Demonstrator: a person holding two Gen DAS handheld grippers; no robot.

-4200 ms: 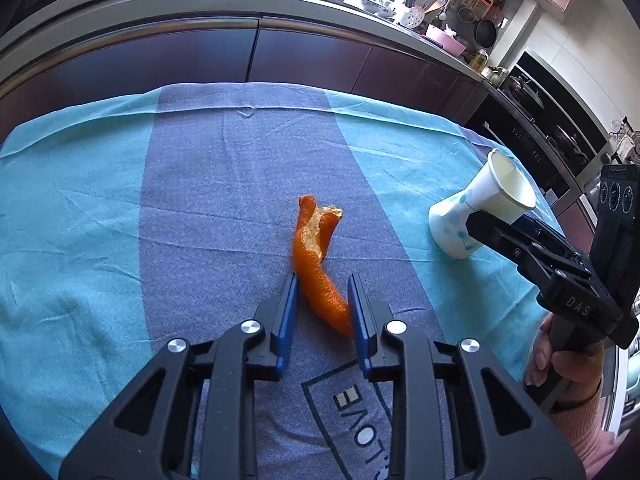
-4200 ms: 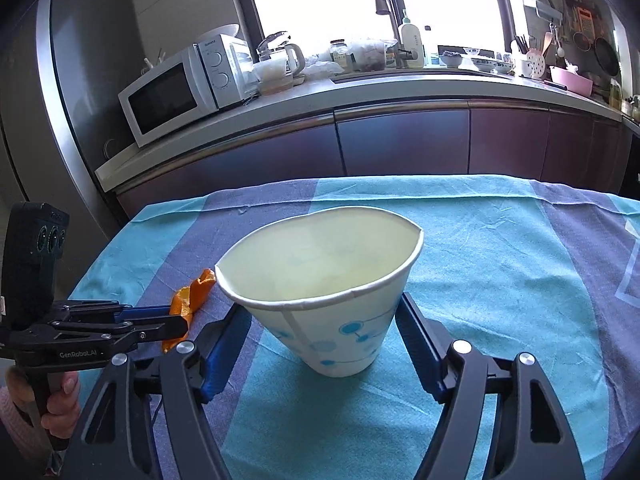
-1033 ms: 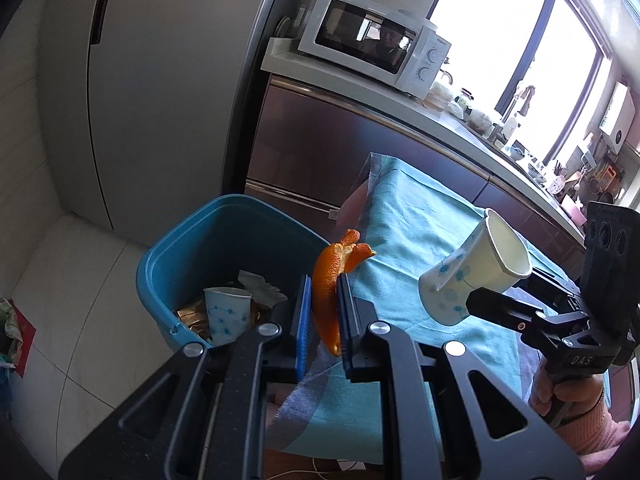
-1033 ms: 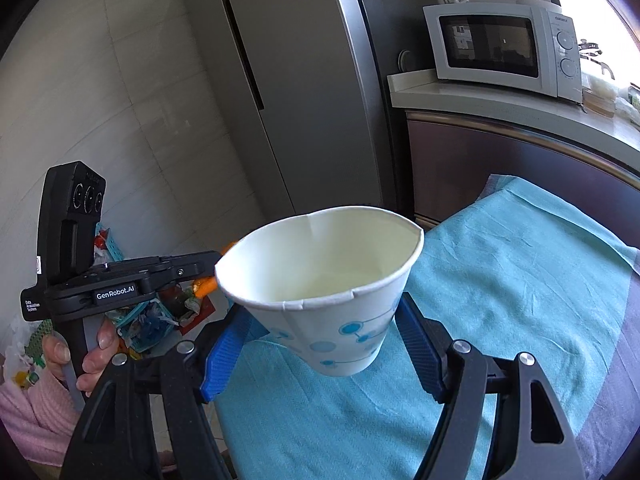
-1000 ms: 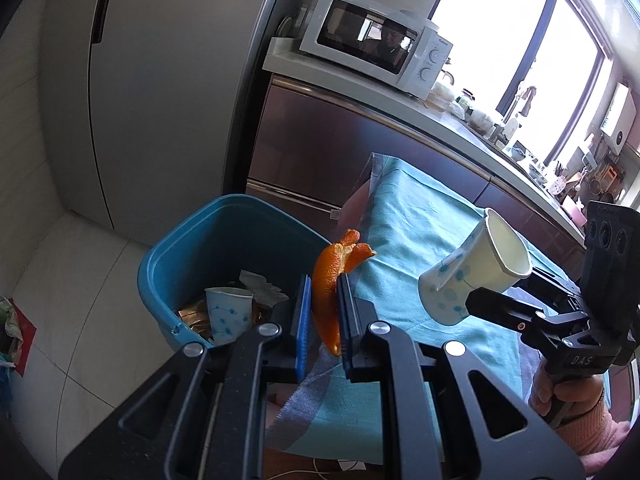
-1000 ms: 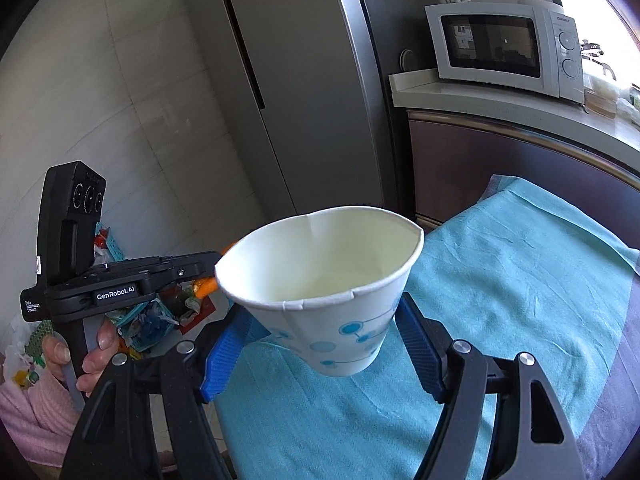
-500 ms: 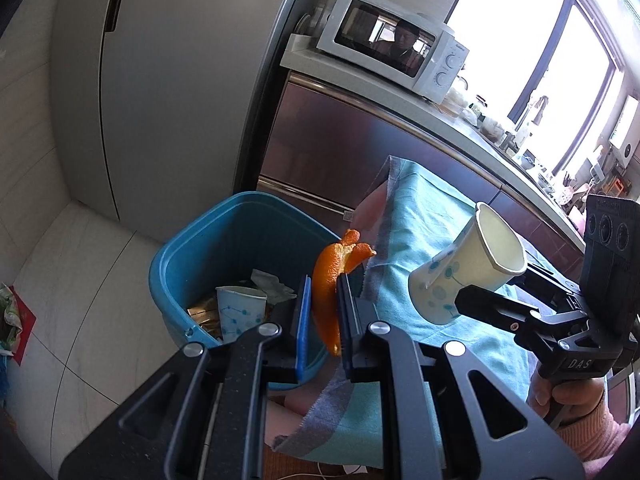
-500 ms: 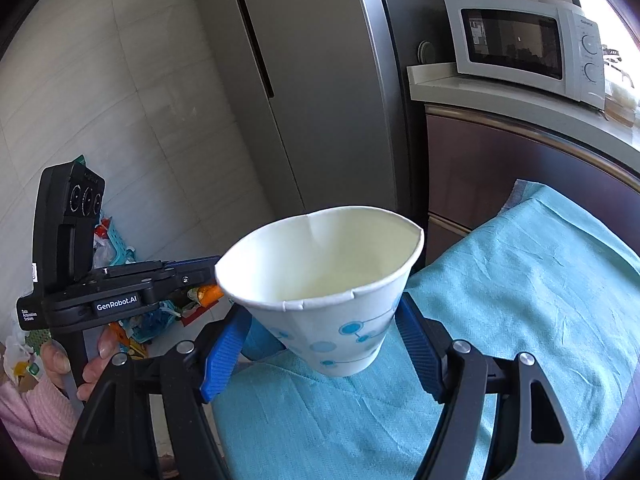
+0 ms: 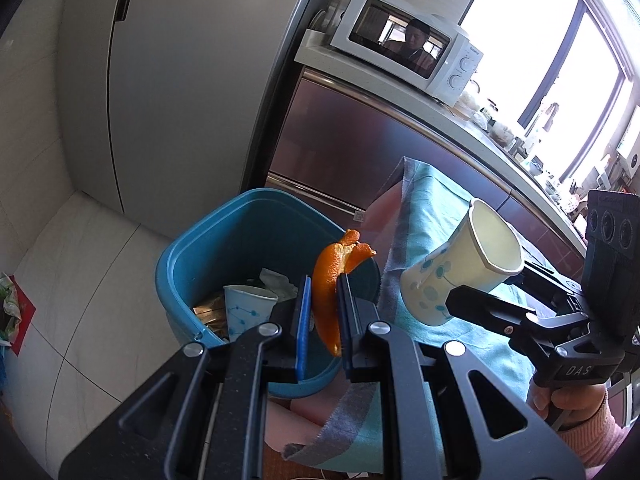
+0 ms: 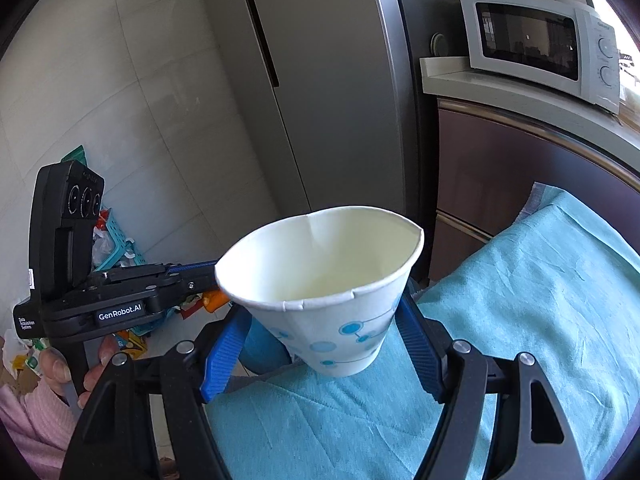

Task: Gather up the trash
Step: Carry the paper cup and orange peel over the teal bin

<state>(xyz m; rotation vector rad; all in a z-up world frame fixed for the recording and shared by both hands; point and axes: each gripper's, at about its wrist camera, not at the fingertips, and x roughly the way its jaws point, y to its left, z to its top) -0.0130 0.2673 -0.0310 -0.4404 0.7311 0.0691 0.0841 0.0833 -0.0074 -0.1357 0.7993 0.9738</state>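
My left gripper (image 9: 323, 280) is shut on a curled strip of orange peel (image 9: 330, 276), held above the near rim of a blue waste bin (image 9: 188, 252) on the floor. Inside the bin lie a paper cup (image 9: 246, 308) and crumpled paper. My right gripper (image 10: 322, 312) is shut on a white paper cup with blue dots (image 10: 320, 272), squeezed slightly oval, over the table's corner. That same cup (image 9: 460, 268) shows at the right in the left wrist view, tilted, to the right of the bin.
A table with a teal and grey cloth (image 10: 540, 300) stands right of the bin. A tall grey fridge (image 9: 168, 80) and a counter with a white microwave (image 9: 408, 44) lie behind. Loose packaging litters the floor (image 10: 116, 248) at left.
Both hands have drifted a little toward the bin; it now sits larger and more central in the left wrist view. Both grips are unchanged.
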